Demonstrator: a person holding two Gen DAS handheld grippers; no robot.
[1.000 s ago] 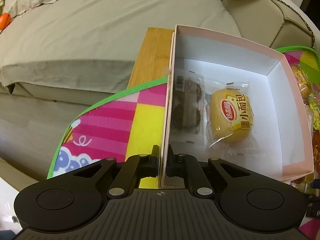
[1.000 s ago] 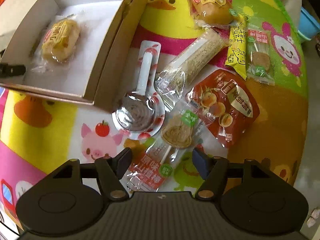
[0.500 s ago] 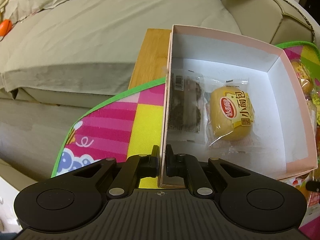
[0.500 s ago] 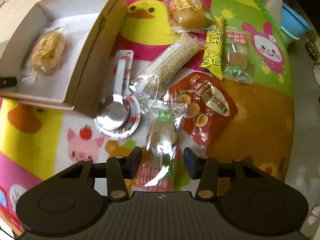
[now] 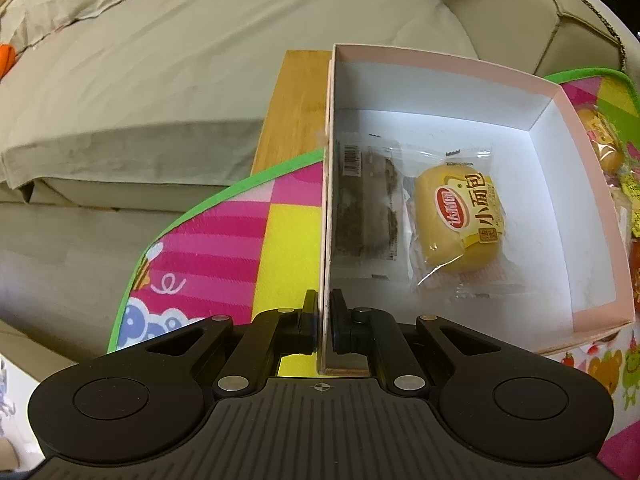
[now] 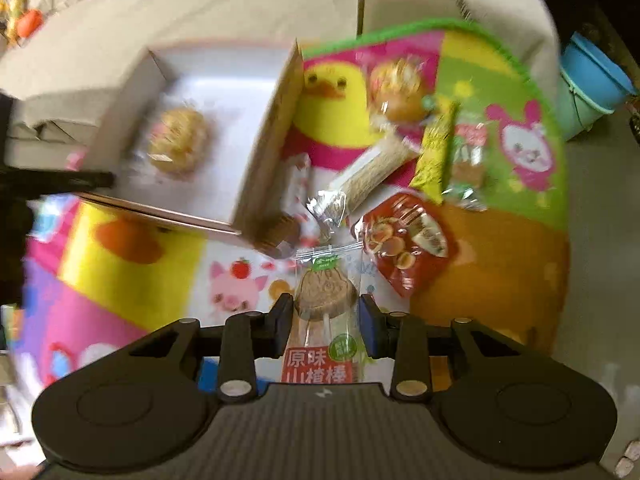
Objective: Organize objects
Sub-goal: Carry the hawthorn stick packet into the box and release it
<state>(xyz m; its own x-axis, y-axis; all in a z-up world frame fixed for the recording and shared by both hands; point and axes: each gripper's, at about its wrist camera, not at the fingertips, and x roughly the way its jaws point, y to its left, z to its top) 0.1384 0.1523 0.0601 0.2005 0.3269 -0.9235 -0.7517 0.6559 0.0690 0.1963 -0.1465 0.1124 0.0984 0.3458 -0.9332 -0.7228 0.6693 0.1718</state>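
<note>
One snack now lifted off the colourful cartoon play mat (image 6: 132,240): clear-wrapped brown hawthorn lollipop with red label (image 6: 326,320), pinched across its wrapper between the fingers of the right gripper (image 6: 325,320), lower centre of the right wrist view. Half a second ago lay flat on the mat with fingers wider and straddling it; a second ago fingers spread wide above it. Now raised and swung, with heavy motion blur over the background and the view tipped up to show the beige sofa (image 6: 240,8) and a blue bucket (image 6: 592,76) at upper right. Probably the carry toward the box just begun.

Left on the mat, right of centre: red pouch of small cakes (image 6: 408,240), long sesame bar in clear wrap (image 6: 372,172), yellow-green stick packet (image 6: 436,152), round bun in clear wrap (image 6: 396,88). Plenty of sorting ahead, by this count.

Unchanged on the other side: left gripper (image 5: 325,320) clamped on the near wall of the pale pink open cardboard box (image 5: 560,96), fingers pressed together with the wall between them, held level and low at bottom centre of the left wrist view. Inside the box, yellow wrapped small bread (image 5: 460,220) beside a dark brown snack in clear wrap (image 5: 368,208), with bare white floor to the right for the lollipop.
</note>
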